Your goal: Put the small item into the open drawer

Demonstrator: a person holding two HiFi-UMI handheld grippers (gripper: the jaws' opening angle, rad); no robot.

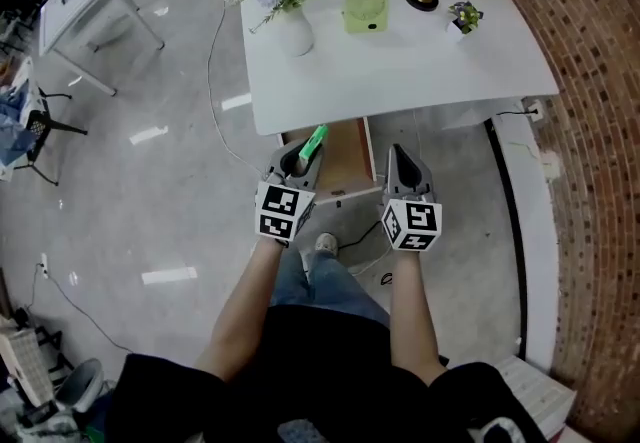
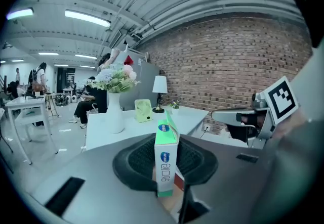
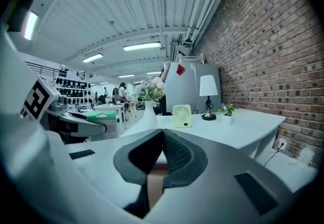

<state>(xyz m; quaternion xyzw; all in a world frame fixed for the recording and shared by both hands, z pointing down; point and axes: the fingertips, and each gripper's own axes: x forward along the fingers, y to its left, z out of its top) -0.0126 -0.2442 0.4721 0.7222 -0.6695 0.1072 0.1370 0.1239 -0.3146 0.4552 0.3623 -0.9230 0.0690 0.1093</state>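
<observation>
Two grippers are held side by side. The small green carton is clamped upright between the fingers of the left gripper, its top standing out past the fingertips. The fingers of the right gripper are pressed together, nothing between them. The open drawer is seen just beyond both sets of fingertips, under the white table.

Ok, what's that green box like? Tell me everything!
The green box is a small, narrow carton that looks like cardboard, green and white, with a round blue logo, print on its front and a folded, gabled top. Its lower part is pinched between the left gripper's dark ribbed pads, its top poking out over the open drawer's left edge.
</observation>
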